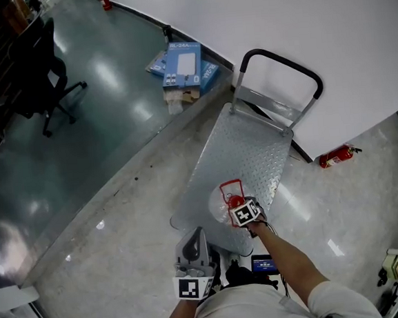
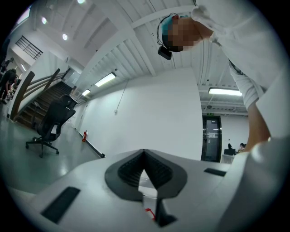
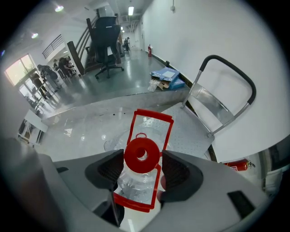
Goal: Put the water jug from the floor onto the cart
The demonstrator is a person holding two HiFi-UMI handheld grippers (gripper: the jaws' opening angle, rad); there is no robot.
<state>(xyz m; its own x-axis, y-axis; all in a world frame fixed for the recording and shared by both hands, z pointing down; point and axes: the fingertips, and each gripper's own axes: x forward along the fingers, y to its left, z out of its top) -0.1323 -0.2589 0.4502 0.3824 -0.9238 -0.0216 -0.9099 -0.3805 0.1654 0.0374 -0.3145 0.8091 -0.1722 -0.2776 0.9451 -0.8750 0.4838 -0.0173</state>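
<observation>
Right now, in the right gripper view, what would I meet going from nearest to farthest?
water jug → cart → blue boxes → office chair

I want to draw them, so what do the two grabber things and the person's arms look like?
The left hand-held gripper and the right hand-held gripper are both pale grey, each with two dark ribbed pads that face each other. Each one has a cube with black-and-white square markers. The person wears a white top, and its sleeve covers the upper arm.
</observation>
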